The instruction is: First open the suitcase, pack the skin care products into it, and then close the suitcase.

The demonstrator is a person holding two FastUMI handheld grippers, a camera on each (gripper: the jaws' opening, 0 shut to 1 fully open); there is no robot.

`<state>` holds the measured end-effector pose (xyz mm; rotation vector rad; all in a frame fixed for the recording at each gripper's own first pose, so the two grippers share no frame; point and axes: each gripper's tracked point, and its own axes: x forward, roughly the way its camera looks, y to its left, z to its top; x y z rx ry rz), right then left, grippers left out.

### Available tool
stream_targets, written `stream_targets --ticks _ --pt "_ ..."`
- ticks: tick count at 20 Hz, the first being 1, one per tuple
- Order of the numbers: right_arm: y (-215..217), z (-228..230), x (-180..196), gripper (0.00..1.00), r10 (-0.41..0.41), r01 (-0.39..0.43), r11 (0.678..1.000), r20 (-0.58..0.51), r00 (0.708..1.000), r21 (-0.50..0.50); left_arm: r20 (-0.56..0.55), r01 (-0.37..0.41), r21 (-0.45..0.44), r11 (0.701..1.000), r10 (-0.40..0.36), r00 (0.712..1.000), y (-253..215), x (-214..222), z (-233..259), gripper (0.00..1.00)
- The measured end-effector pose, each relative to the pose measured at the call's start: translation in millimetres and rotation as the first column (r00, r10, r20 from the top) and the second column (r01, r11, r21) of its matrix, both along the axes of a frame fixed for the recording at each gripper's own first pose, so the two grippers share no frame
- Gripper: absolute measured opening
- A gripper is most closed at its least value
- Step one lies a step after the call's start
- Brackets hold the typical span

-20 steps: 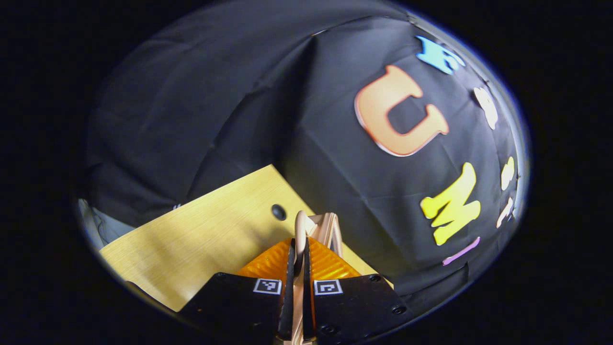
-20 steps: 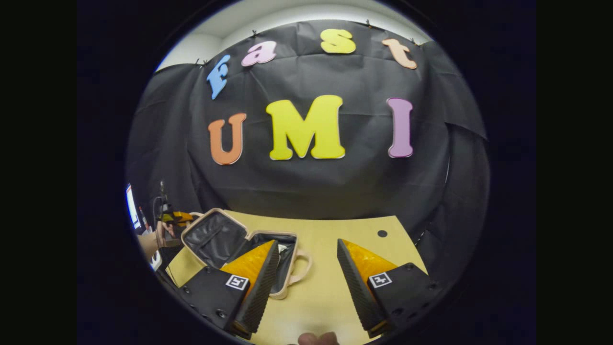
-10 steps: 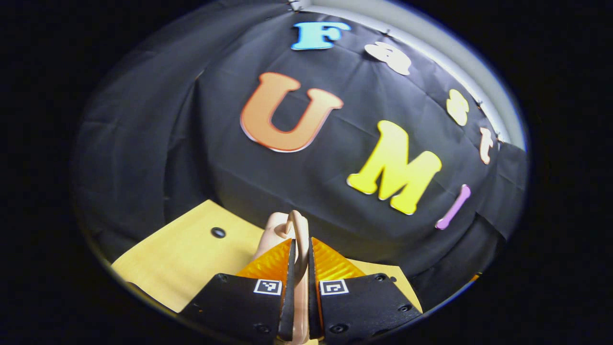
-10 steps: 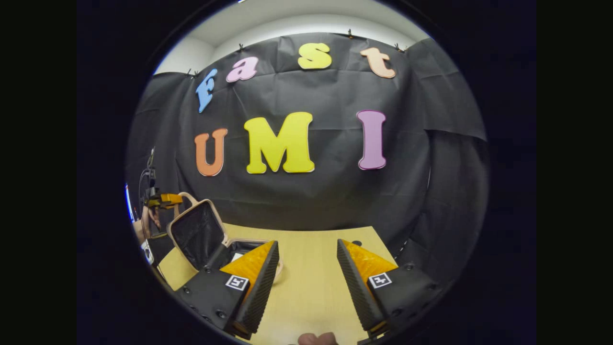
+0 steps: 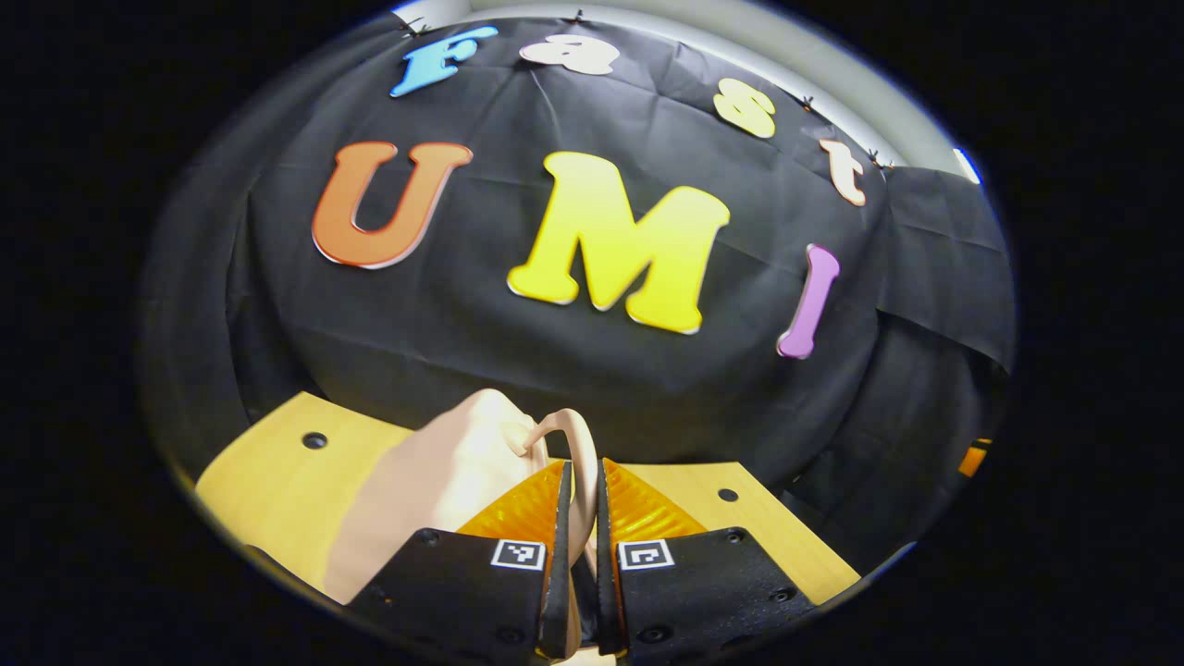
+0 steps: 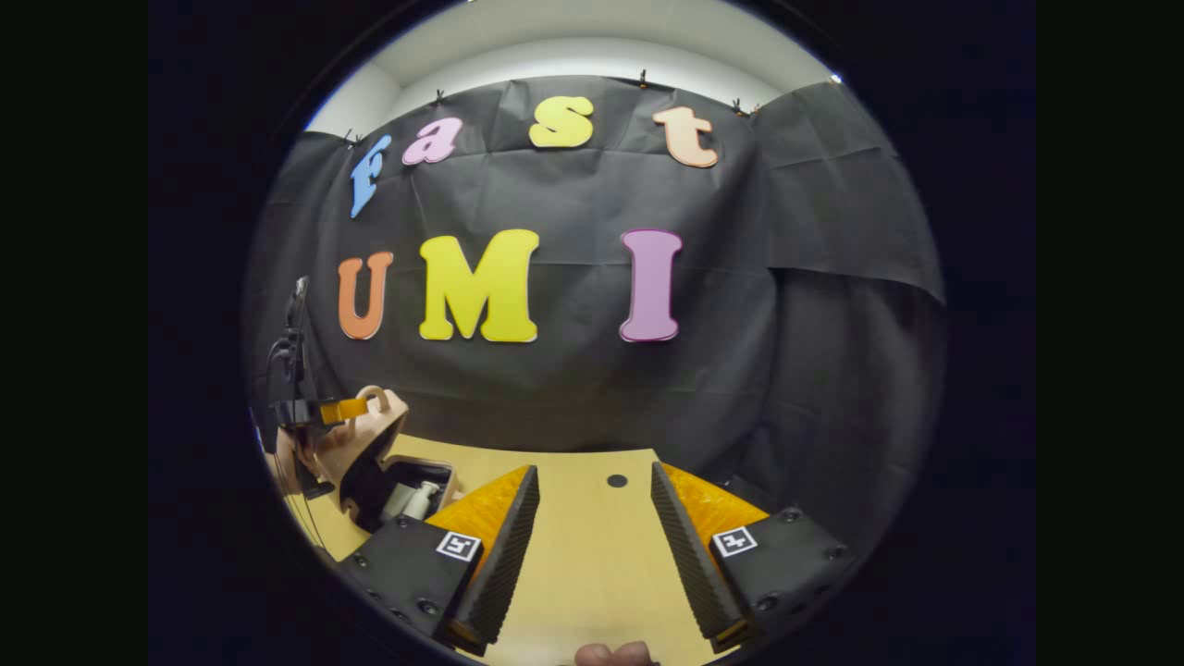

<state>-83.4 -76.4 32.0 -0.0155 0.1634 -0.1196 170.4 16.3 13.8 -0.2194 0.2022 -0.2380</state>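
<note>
My left gripper (image 5: 580, 476) is shut on the loop handle (image 5: 575, 433) of the beige suitcase lid (image 5: 435, 476), whose outer shell slopes down to the left. In the right gripper view the suitcase (image 6: 370, 453) stands at the table's left end with its lid tilted partway down over the base. The left gripper (image 6: 344, 408) holds the handle (image 6: 375, 396) at the lid's top. A white skin care bottle (image 6: 413, 499) lies inside the base. My right gripper (image 6: 592, 541) hovers open over the bare tabletop, right of the suitcase, with nothing between its fingers.
The yellow wooden table (image 6: 592, 573) has a dark round hole (image 6: 617, 480) near its far edge, and two such holes (image 5: 314, 440) show in the left gripper view. A hand (image 6: 289, 462) holds the left gripper. Black cloth walls the back and sides.
The left gripper has swung the lid by its handle from wide open to partway down over the base. The right gripper stayed open and drew away to the right.
</note>
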Motion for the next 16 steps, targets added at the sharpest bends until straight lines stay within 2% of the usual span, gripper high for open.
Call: stream_targets --ticks 1,3,9,12,16 --pt "-11 -3 -3 0.69 -0.018 0.018 1.000 -0.014 1.000 -0.008 -0.022 0.012 0.004 1.000 -0.012 1.000 -15 0 -14 0.15" --pt "-31 -7 -7 0.73 -0.051 0.051 0.999 -0.035 0.998 -0.016 -0.055 0.032 0.037 0.999 -0.030 0.998 -39 8 -42 0.15" --pt "-70 -15 -22 0.72 -0.096 0.093 0.994 -0.068 0.993 -0.050 -0.190 0.053 0.144 0.988 -0.025 0.981 -88 21 -126 0.15" --pt "-81 -19 -28 0.72 -0.108 0.104 0.993 -0.076 0.991 -0.056 -0.219 0.057 0.233 0.971 -0.005 0.976 -96 22 -149 0.15" --pt "-89 -27 -29 0.72 -0.113 0.110 0.993 -0.086 0.990 -0.037 -0.181 0.049 0.384 0.922 0.023 0.983 -100 21 -159 0.16"
